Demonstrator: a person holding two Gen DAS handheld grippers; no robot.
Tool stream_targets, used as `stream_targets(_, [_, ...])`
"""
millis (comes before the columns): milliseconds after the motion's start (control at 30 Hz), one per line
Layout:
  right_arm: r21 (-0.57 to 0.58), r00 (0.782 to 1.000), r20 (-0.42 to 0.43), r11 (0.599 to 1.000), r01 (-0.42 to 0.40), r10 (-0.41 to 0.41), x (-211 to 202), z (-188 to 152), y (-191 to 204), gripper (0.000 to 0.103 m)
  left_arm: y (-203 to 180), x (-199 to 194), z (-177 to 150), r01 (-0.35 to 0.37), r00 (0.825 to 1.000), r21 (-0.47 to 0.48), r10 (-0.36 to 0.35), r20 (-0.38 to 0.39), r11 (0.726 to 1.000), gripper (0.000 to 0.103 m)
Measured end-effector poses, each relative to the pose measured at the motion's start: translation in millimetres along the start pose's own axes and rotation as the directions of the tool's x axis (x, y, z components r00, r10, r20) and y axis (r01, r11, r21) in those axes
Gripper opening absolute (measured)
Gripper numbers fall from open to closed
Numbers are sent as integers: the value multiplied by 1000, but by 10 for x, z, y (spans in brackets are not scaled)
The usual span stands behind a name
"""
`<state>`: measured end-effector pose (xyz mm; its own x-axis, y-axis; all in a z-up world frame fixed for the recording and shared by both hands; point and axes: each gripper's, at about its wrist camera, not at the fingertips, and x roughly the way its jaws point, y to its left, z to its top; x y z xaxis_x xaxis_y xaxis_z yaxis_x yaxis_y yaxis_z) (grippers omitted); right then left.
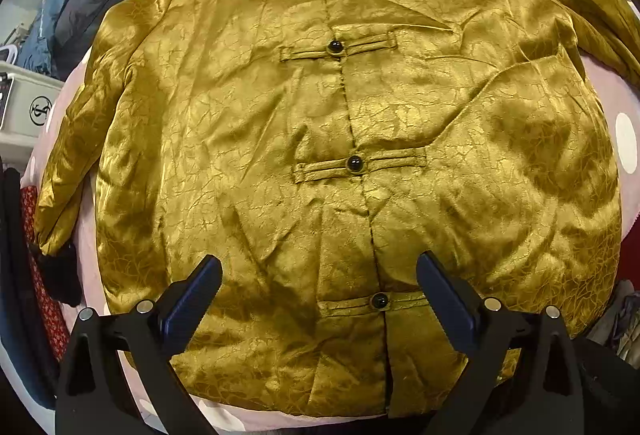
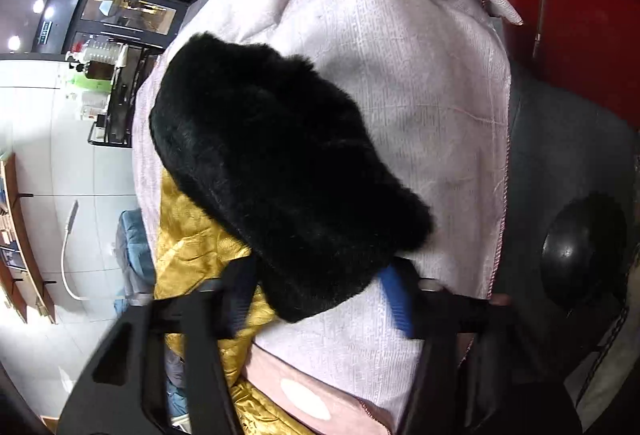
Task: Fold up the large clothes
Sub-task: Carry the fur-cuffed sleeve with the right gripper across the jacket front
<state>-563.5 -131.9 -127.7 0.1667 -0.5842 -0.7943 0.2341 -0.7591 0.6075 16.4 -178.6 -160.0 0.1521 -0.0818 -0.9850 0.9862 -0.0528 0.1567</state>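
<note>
A gold satin jacket (image 1: 320, 155) with knot-and-loop closures is seen spread front-up across most of the left wrist view, its collar at the top centre and its hem at the bottom. It lies on a pink cloth with white dots (image 1: 626, 143), which shows at the right edge and along the bottom. Five dark round buttons (image 1: 355, 163) run down the centre placket. One sleeve hangs along the left side of the frame and ends in a black fur cuff (image 1: 60, 275) at lower left. The left gripper (image 1: 319, 275) is held above the hem at bottom centre, its blue-padded fingers spread wide apart with nothing between them.

In the right wrist view, another black fur cuff (image 2: 280, 171) fills the centre, lying on a pale pink towel-like cloth (image 2: 420, 83). The right gripper (image 2: 320, 295) is closed on this cuff at lower centre, fur bulging between its fingers. Gold fabric is seen at lower left.
</note>
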Motion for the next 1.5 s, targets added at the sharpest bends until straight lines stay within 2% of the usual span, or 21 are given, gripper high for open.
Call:
stream_targets(100, [8,1000,8,1000,-11,11,-78,32,-15,20,61,17,-13,0,1000,-21,0,-3,1000,96])
stream_targets(200, [1,998,46,999,-33,33,-241,105,23,13,91,27,-6,3,1000,-30,-4,-1,1000,96])
stream_targets(333, [-62,992,107,996,-65,72,-537,250,207,11,89,48,33,10,1000,-16,-10,2,1000,96])
stream_targets(467, [-160,990,118,986,-57,76,-651,262,535,11,45,42,26,13,1000,8,-14,7,1000,96])
stream_targets(567, [-279,989,121,959,-43,80,-642,122,881,11,32,24,-27,10,1000,19,-11,15,1000,96])
stream_targets(633, [-356,989,104,932,-63,106,-622,-16,1159,11,61,24,-65,5,1000,19,-5,17,1000,96])
stream_targets(700, [-448,988,81,890,-82,131,-598,-228,1485,11,134,30,-110,5,1000,2,-5,18,1000,96])
stream_targets(867, [-662,983,-15,735,-146,183,-483,-966,2365,11,467,35,-121,32,999,-80,-30,28,996,96])
stream_targets(1000, [-795,970,-150,560,-234,192,-307,-1766,3041,11,754,-34,-154,54,996,-141,-44,73,989,96])
stream_targets(1133, [-873,957,-257,392,-290,135,11,-2680,3526,11,1080,-11,-273,51,996,-184,-35,88,982,96])
stream_targets(1233, [-876,934,-348,327,-355,81,310,-3380,3657,11,1325,41,-402,55,997,-248,-39,69,967,96])
stream_targets(1367, [-878,902,-431,245,-412,-29,721,-4246,3669,11,1748,127,-642,69,998,-354,-58,40,933,96])
stream_targets(1500, [-880,871,-472,119,-459,-135,978,-5152,3513,11,2039,128,-800,54,998,-384,-36,55,922,96])
